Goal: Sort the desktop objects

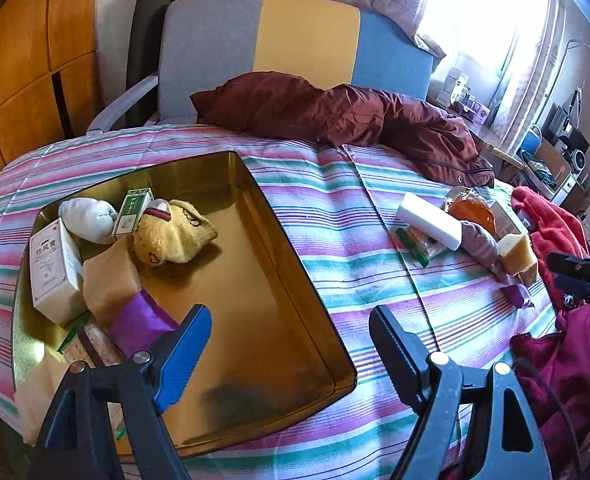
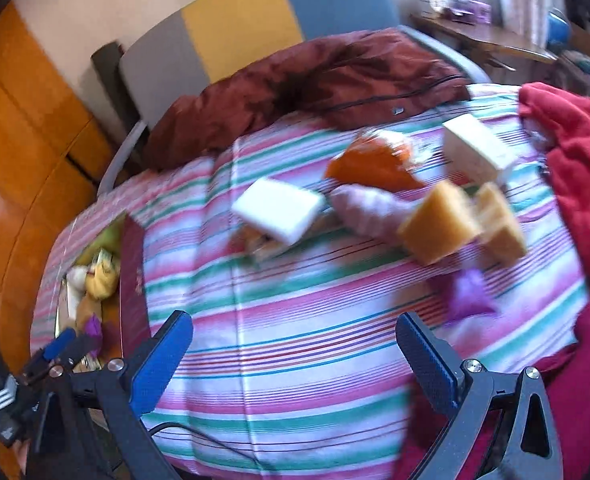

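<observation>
Sorting looks partway done: the gold tray (image 1: 279,264) at near left already holds boxes, socks and a purple packet. Left gripper (image 1: 291,336) hangs over the tray's near edge, jaws wide apart and empty. Right gripper (image 2: 295,352) is also spread wide with nothing in it, aimed over the striped cover (image 2: 279,360) toward the loose pile at far right. Likely next: reach the yellow sponge (image 2: 441,226) or white block (image 2: 277,210), close on one, and carry it to the tray.

A wide band of bare striped bedcover (image 1: 347,216) lies open between the gold metal tray (image 1: 295,280), crowded along its left side, and the cluster around the white foam block (image 1: 429,220) beside the heaped red blanket (image 1: 551,224).
</observation>
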